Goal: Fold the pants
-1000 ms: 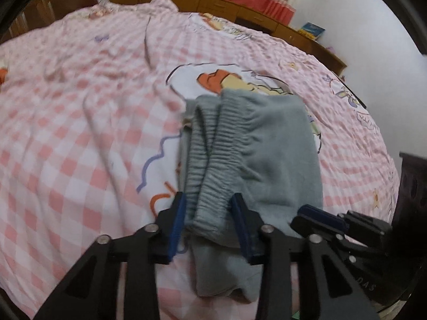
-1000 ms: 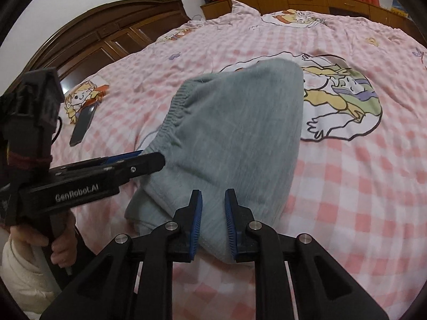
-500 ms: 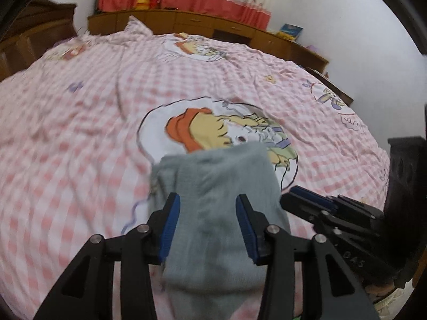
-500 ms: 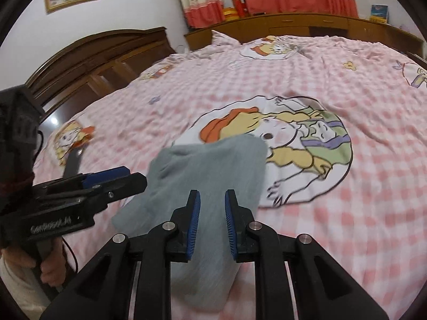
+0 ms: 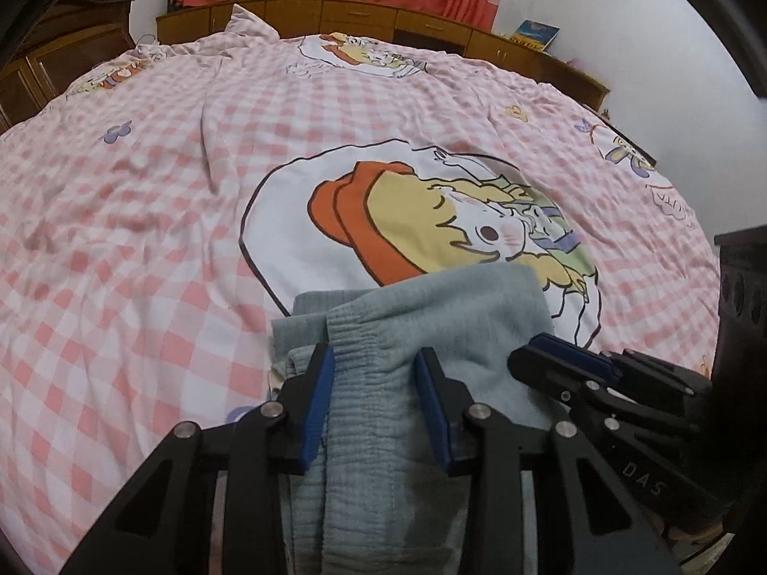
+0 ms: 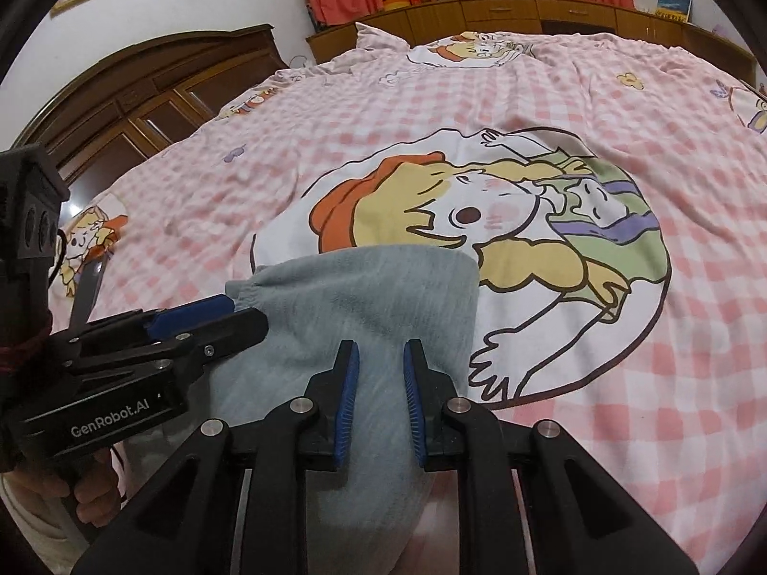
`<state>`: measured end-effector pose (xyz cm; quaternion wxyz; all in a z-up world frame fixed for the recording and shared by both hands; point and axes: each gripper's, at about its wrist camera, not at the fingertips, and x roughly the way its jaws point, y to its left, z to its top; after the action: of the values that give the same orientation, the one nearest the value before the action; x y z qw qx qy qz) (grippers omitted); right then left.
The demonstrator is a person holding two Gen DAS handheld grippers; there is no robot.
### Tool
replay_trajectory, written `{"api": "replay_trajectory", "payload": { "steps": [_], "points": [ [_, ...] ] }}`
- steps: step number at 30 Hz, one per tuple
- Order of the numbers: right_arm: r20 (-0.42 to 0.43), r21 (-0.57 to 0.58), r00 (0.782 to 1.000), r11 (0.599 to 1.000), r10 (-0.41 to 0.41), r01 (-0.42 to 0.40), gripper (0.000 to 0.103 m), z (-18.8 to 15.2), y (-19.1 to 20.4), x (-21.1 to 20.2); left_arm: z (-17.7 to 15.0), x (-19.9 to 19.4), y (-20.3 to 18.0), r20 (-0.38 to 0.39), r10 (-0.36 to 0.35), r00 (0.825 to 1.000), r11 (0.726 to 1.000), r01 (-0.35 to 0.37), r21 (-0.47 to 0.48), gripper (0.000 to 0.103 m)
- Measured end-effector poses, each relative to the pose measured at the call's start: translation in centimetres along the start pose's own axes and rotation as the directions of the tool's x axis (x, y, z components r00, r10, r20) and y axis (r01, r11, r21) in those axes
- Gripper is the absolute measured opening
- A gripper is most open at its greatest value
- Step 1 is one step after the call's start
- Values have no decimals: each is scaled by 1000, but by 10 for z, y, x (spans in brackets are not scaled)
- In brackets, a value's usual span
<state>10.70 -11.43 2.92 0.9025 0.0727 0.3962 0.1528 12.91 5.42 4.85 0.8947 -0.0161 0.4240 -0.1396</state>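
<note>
The grey-blue pants (image 5: 455, 306) are folded into a short bundle and lie at the near end of the pink checked quilt (image 5: 144, 287), partly over its cartoon print. My left gripper (image 5: 375, 354) has the ribbed elastic waistband between its blue pads; its jaws are closing and press on the cloth. In the right wrist view the pants (image 6: 374, 297) fill the narrow gap of my right gripper (image 6: 381, 350), which is shut on a fold of them. The left gripper (image 6: 239, 321) shows at the bundle's left edge and the right gripper (image 5: 541, 354) at its right edge. The bundle's near end is hidden below the fingers.
The quilt (image 6: 671, 383) stretches far ahead and to both sides. Dark wooden furniture (image 6: 158, 91) stands at the left and low cabinets (image 5: 364, 9) under red curtains line the far wall. A dark flat object (image 6: 86, 287) lies at the bed's left edge. A person's hand (image 6: 96, 493) holds the left tool.
Both grippers have drawn the pants back across the cartoon print toward the near edge of the bed. The bundle now looks shorter, and the left jaws stand a little narrower.
</note>
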Motion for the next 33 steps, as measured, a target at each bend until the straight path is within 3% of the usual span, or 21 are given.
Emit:
{"api": "replay_trajectory", "payload": {
  "steps": [5,7,9,14,23,25,27,29,33],
  "points": [
    [-7,25,1000,1000,5,-4,25,4,2,-12,-1,-12,-7,-5,24,1000,1000,-24,20,41],
    [1,60,1000,998,16,-16,37,3,-1,-22,-6,-24,-4,0,23,1000,1000,-23,-3,56],
    [9,103,1000,994,22,-23,46,-2,-4,-32,-12,-35,2,8,25,1000,999,-24,-33,63],
    [-13,180,998,982,64,-61,46,-18,-16,-41,-31,-47,22,-11,9,1000,993,-10,-118,66],
    [-56,235,990,965,131,-114,47,-31,-21,-21,-43,-30,42,-40,-133,990,948,116,-297,72],
    [-50,230,989,965,140,-125,45,-31,-18,-19,-45,-29,39,-35,-141,989,946,124,-300,71],
    [-43,209,989,969,142,-131,30,-31,-13,-21,-45,-30,32,-32,-149,988,950,134,-282,56],
    [-26,186,990,974,138,-131,22,-30,-9,-26,-43,-35,25,-25,-120,992,959,109,-260,51],
    [10,158,991,978,135,-135,20,-26,-3,-40,-40,-49,20,2,-105,995,963,102,-248,39]
  ]
}}
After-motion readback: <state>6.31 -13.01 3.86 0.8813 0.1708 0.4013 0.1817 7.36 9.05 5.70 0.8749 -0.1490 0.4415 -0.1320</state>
